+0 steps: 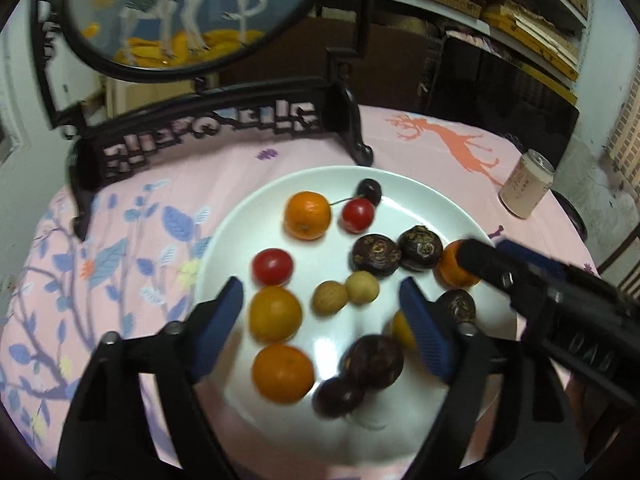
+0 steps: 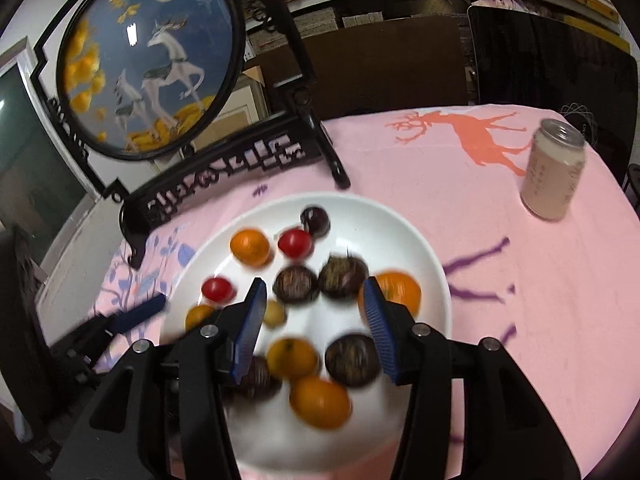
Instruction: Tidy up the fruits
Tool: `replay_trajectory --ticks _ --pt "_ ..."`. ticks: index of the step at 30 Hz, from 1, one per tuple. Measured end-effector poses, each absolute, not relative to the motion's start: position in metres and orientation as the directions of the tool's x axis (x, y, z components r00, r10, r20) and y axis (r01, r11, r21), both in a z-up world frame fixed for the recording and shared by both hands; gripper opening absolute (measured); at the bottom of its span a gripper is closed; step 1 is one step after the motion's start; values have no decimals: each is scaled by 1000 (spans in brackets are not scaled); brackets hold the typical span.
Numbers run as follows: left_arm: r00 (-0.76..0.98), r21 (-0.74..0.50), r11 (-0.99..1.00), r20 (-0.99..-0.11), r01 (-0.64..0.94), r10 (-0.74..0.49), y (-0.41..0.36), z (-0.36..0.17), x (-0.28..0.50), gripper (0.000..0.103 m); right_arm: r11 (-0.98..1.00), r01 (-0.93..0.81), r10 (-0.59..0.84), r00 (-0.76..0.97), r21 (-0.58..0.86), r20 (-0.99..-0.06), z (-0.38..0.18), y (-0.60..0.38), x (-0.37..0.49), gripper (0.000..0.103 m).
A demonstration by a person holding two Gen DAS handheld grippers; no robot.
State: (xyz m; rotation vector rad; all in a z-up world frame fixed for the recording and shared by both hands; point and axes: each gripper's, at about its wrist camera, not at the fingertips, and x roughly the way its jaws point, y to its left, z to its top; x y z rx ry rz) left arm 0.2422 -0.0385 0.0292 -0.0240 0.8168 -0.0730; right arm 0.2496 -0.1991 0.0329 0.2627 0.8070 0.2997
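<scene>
A white plate [image 1: 328,182] [image 2: 372,220] on the pink cloth holds several fruits. There are oranges [image 1: 307,215], red cherry tomatoes [image 1: 272,267], dark brown water chestnuts [image 1: 376,258], two pale longans [image 1: 362,287] and a dark cherry [image 1: 370,191]. My left gripper [image 1: 320,292] hangs over the plate's near half, open, with nothing pressed between its blue pads. My right gripper [image 2: 314,286] is also open above the plate, framing the water chestnuts [image 2: 296,284] below it without touching them. Its finger reaches in beside an orange [image 1: 450,270] at the plate's right rim.
A black carved stand with a round deer picture [image 1: 208,128] [image 2: 148,60] rises just behind the plate. A pale drink can [image 1: 526,190] [image 2: 554,172] stands at the right on the pink tablecloth [image 2: 520,280]. Shelves with boxes line the back.
</scene>
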Motion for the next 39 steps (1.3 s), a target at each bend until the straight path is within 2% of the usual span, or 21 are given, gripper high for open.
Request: replay_trajectory --ticks 4,8,11,13,17,24,27,28,33,39 --pt "704 8 999 -710 49 -29 -37 28 214 86 941 -133 319 658 312 -682 31 -204 224 51" --pt "728 26 999 -686 42 -13 -30 31 183 93 961 -119 260 690 248 -676 36 -208 193 52" --pt "744 28 999 -668 38 -10 -23 35 161 95 970 -103 225 725 221 -650 38 -212 165 64" --pt "761 41 999 -649 26 7 -20 38 146 100 980 -93 183 760 174 -624 40 -210 145 66" --pt "797 76 997 -602 5 42 -18 45 113 101 993 -82 119 800 90 -588 39 -204 110 66" --pt "826 102 994 -563 27 35 -17 49 63 101 993 -78 113 816 86 -567 31 -202 60 69" --pt "837 106 994 -546 24 38 -13 46 46 101 993 -70 113 815 97 -568 26 -203 49 89" --pt "838 101 995 -545 25 34 -10 44 40 101 993 -65 112 818 102 -564 26 -203 46 92" --pt "838 74 997 -545 23 21 -2 43 30 101 991 -94 133 833 99 -538 29 -196 35 92" --pt "846 73 997 -533 14 27 -3 45 26 101 984 -151 179 801 97 -572 23 -184 33 92"
